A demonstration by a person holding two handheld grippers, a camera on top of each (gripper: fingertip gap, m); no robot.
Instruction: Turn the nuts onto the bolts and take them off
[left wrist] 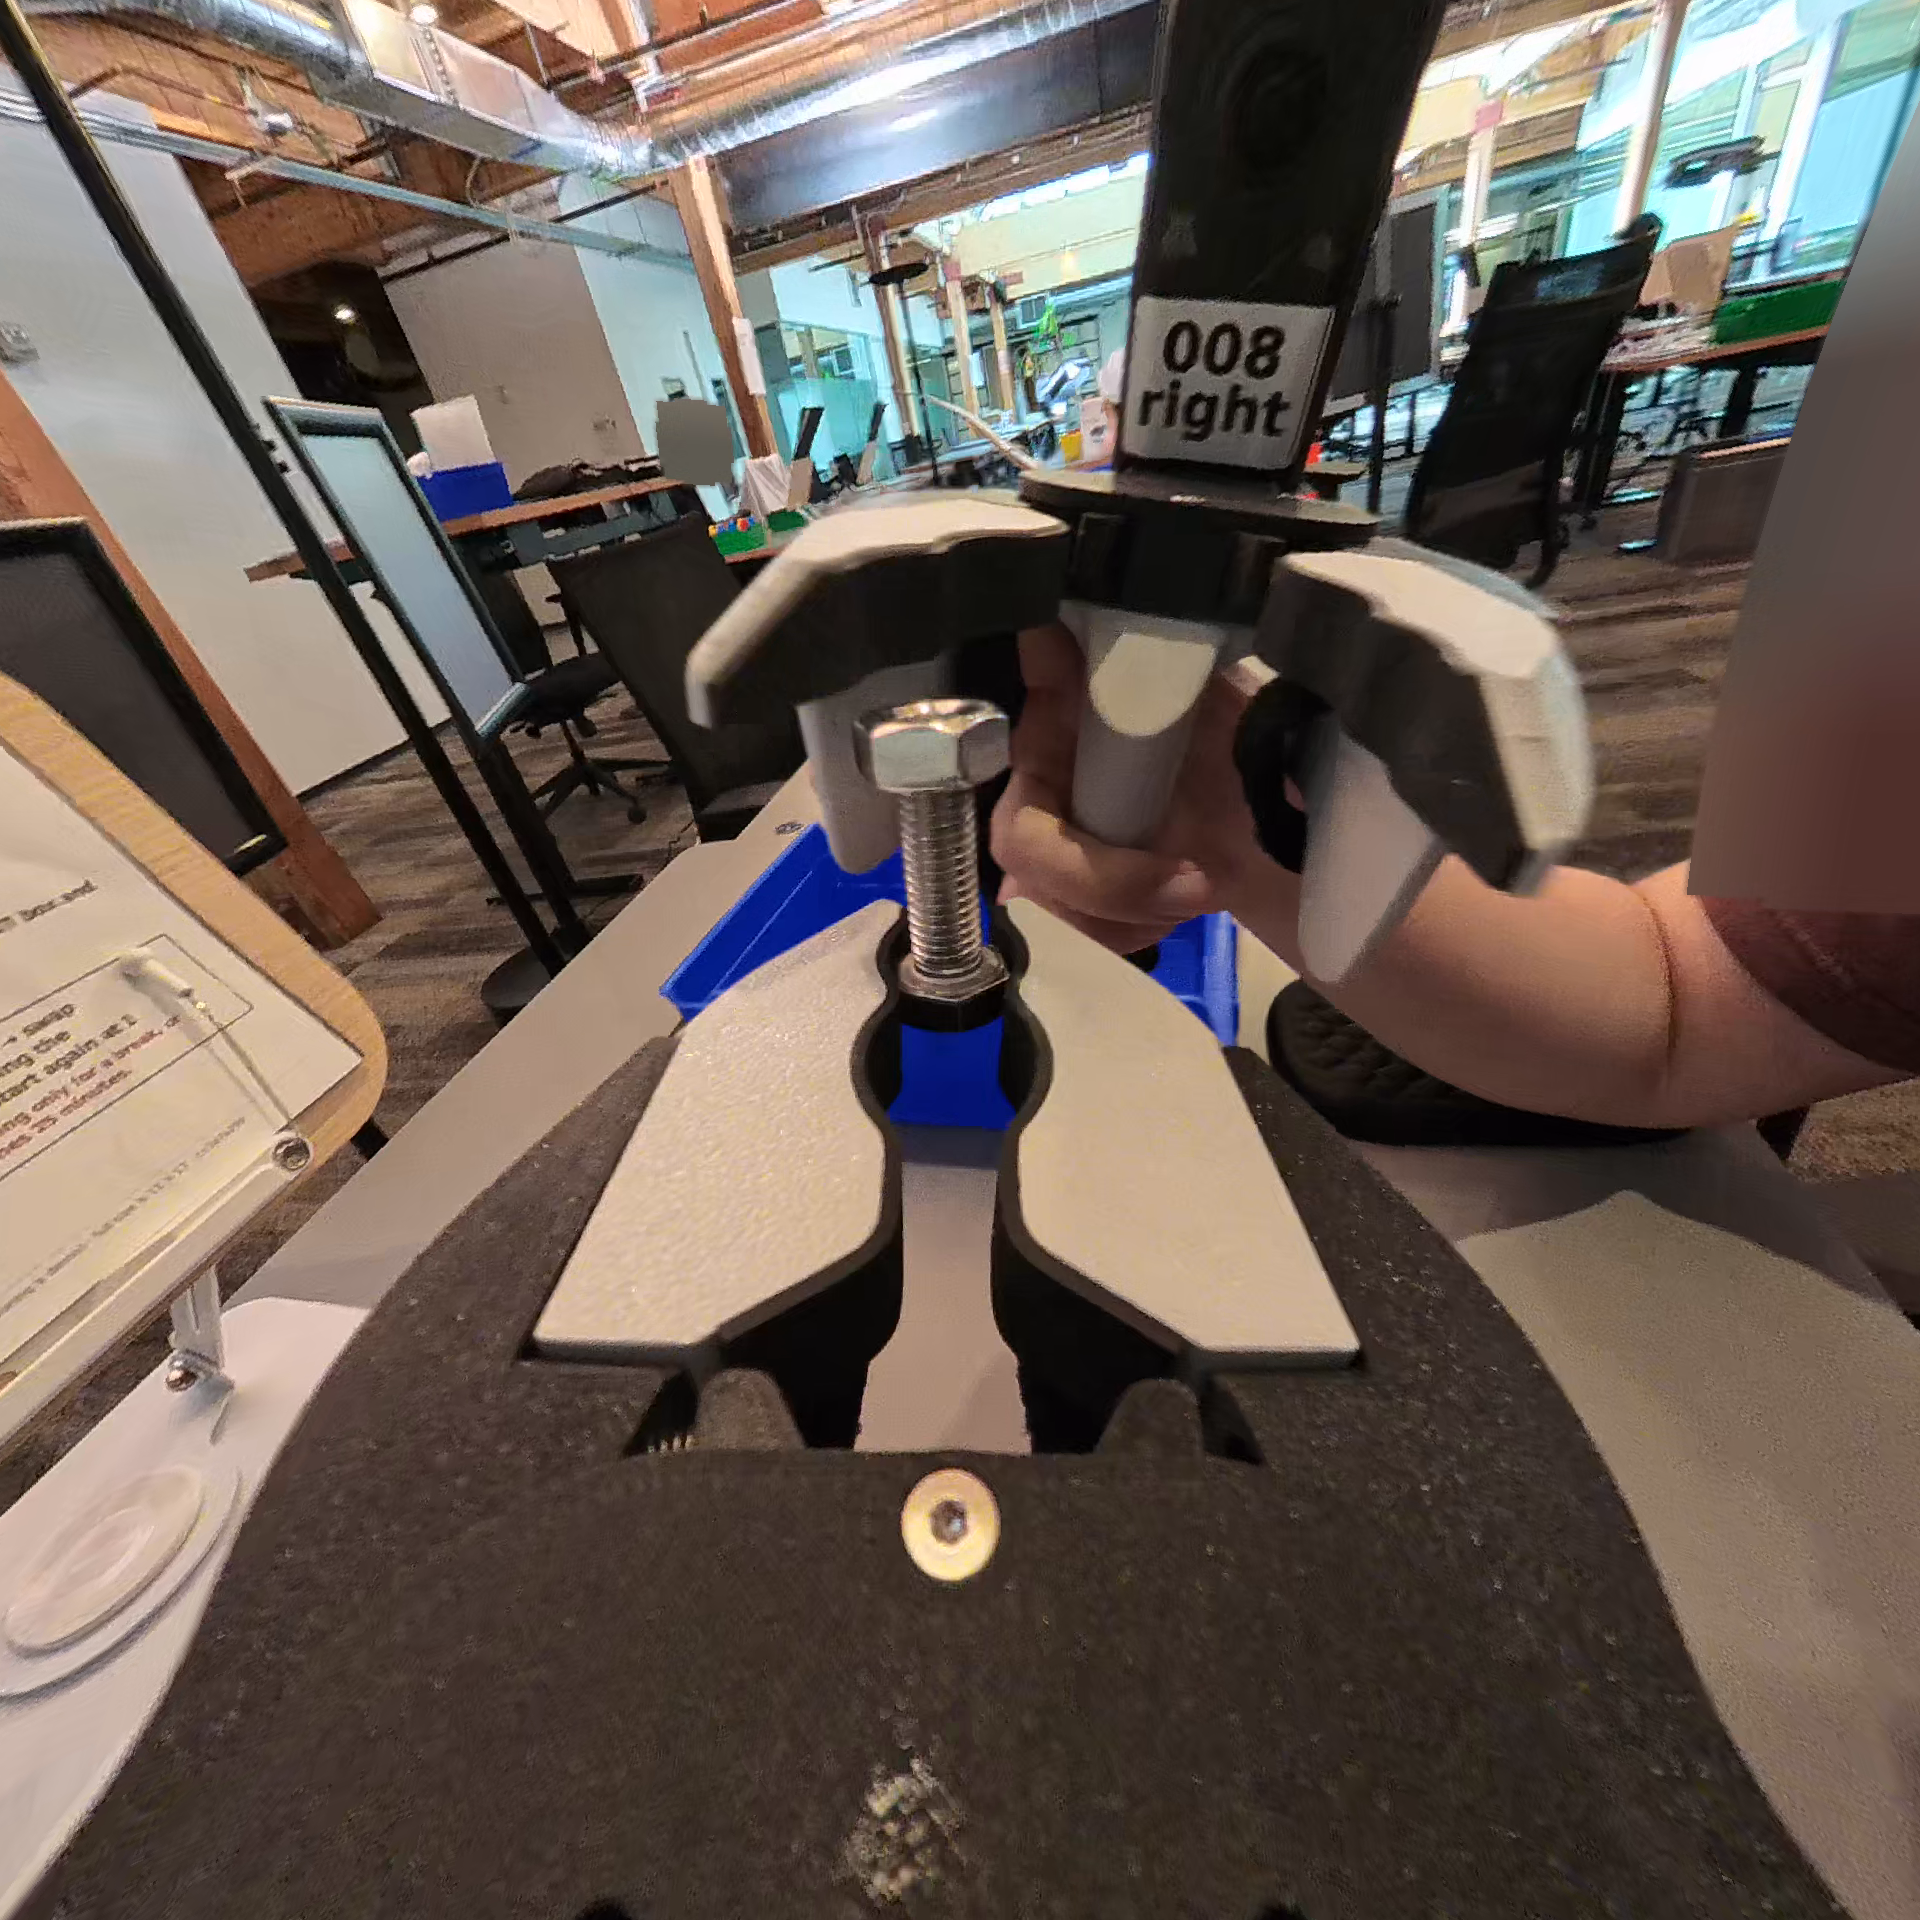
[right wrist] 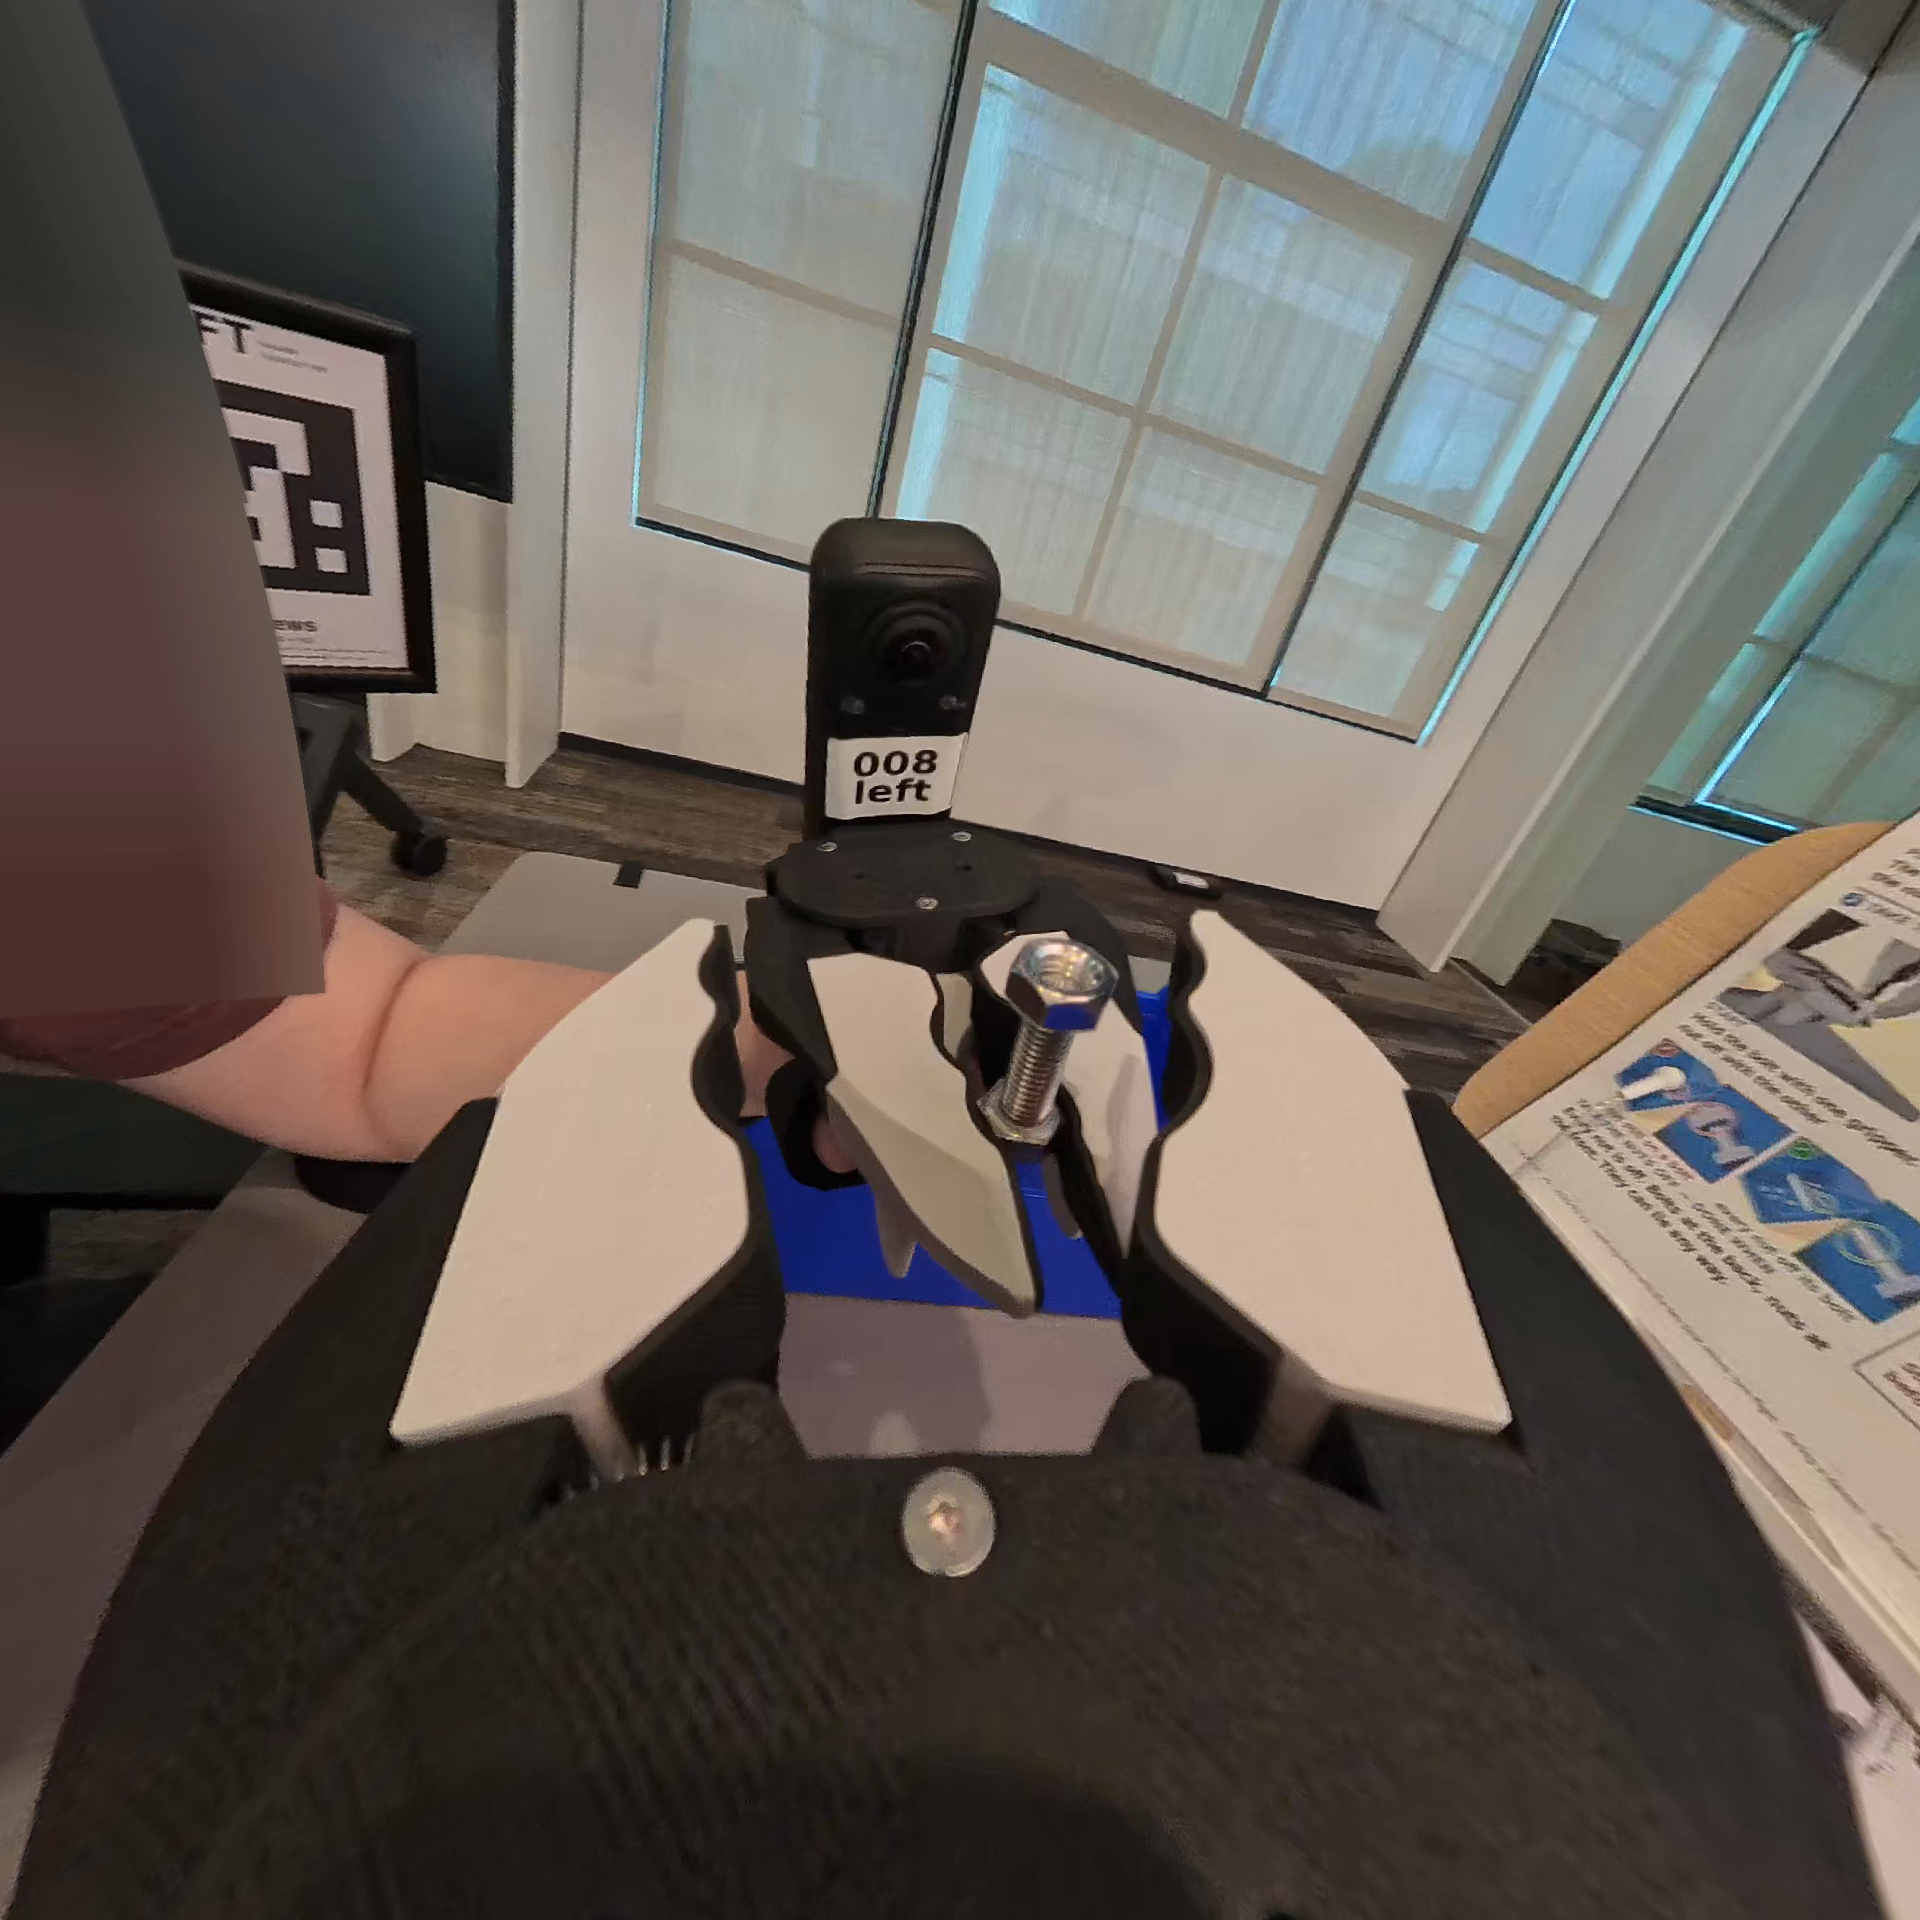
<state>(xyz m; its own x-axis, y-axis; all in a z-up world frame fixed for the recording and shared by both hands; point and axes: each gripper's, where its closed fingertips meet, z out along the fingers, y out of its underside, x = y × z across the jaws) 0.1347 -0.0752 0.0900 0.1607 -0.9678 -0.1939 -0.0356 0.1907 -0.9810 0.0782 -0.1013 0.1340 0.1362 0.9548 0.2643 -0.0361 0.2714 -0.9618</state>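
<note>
Your left hand-held gripper (left wrist: 943, 971) pinched the hex nut (left wrist: 951, 982) at the foot of the hex bolt (left wrist: 940, 831), so the bolt stood upright, long axis vertical, head (left wrist: 932, 740) at the top, over the blue bin (left wrist: 774, 935) on the desk (left wrist: 582, 1101). Your right hand-held gripper (right wrist: 951, 1023) faced it with fingers spread wide, the bolt head (right wrist: 1049, 979) sitting between them, untouched; that hand seemed better placed to turn the head. The bolt was bright steel with a fully threaded shank.
</note>
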